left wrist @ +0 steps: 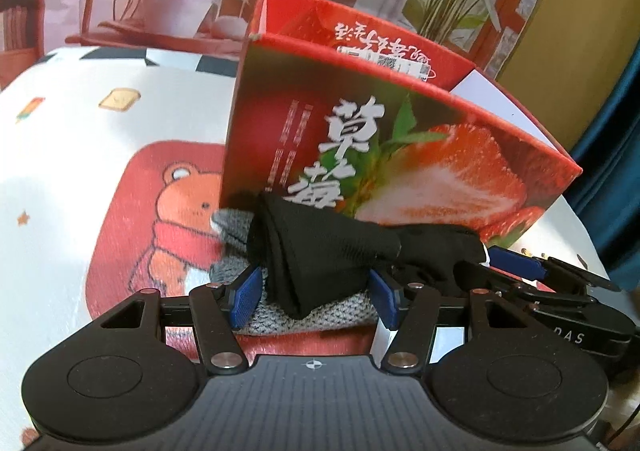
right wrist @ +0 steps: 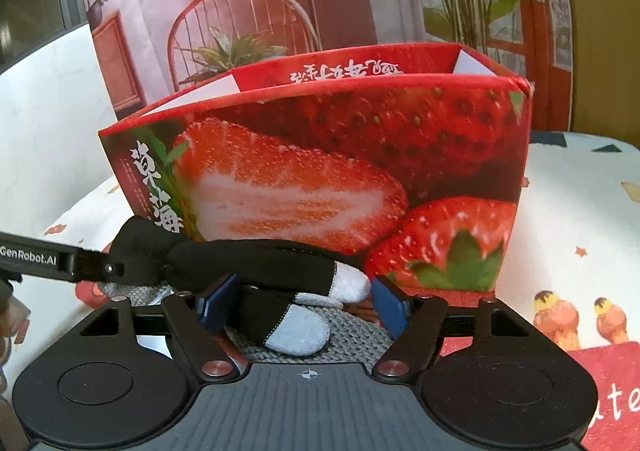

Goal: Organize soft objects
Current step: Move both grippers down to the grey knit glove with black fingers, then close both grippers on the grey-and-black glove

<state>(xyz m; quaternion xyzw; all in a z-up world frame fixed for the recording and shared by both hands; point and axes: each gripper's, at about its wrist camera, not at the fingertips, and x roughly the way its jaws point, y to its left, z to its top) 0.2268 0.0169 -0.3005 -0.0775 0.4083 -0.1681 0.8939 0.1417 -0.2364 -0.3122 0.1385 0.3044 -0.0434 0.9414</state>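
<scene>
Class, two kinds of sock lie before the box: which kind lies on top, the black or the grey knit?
The black socks, white-toed, lie on top; the grey knit sock lies flat beneath them on the table.

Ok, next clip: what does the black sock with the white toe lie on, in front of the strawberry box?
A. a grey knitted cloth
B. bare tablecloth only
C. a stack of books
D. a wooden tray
A: in the right wrist view the black sock and its white toe rest on a grey knitted cloth, just in front of the strawberry box.
</scene>
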